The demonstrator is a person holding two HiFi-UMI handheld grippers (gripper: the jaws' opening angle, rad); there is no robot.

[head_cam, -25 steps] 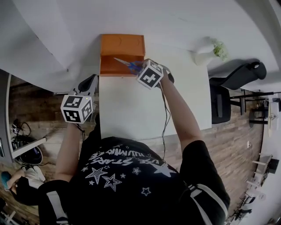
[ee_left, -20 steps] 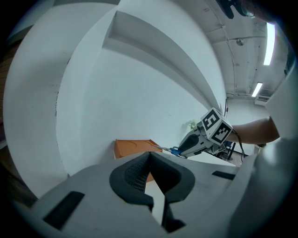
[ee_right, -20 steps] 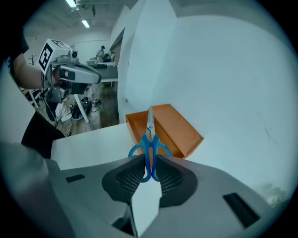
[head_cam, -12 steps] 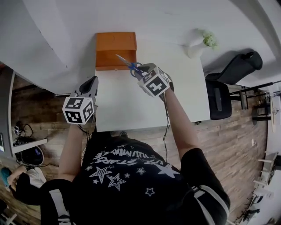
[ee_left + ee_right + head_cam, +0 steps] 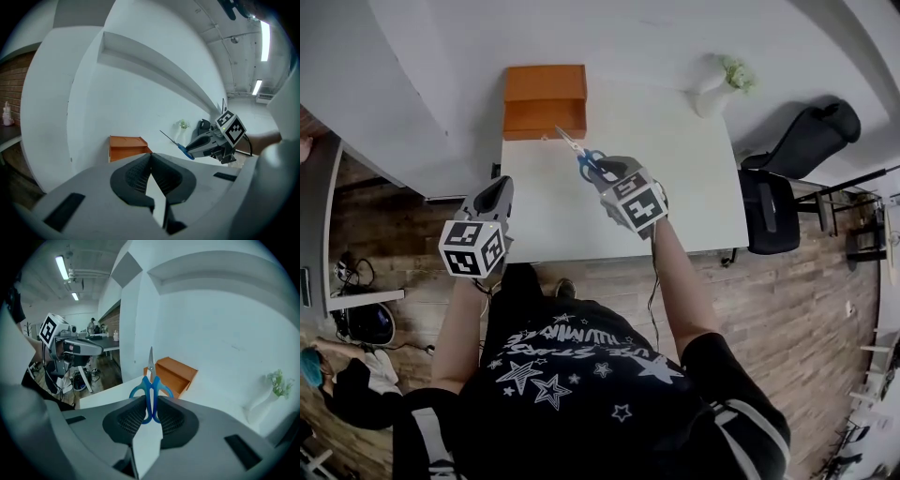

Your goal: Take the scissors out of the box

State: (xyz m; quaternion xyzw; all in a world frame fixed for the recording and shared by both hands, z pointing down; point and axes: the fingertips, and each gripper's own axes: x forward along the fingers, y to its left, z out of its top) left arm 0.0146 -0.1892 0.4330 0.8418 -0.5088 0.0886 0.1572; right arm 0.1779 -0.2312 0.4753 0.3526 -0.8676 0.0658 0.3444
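Observation:
The scissors (image 5: 581,156), blue-handled with the blades pointing toward the orange box (image 5: 544,101), hang above the white table (image 5: 694,187), outside the box. My right gripper (image 5: 606,174) is shut on their handles; in the right gripper view the handles (image 5: 151,383) sit between the pads and the blades point up at the box (image 5: 176,373). My left gripper (image 5: 497,192) hovers at the table's left edge, shut with nothing in it; its tips (image 5: 150,157) meet. From there I see the box (image 5: 126,146) and the scissors (image 5: 174,142) held by the right gripper (image 5: 191,152).
A white vase with a green plant (image 5: 714,86) stands at the table's far right corner. A black office chair (image 5: 802,141) is to the right of the table. A white wall runs behind the box. A person (image 5: 337,394) sits low at the left.
The right gripper has drawn the scissors back from the box's front edge to above the table. The left gripper has also pulled back along the table's left edge.

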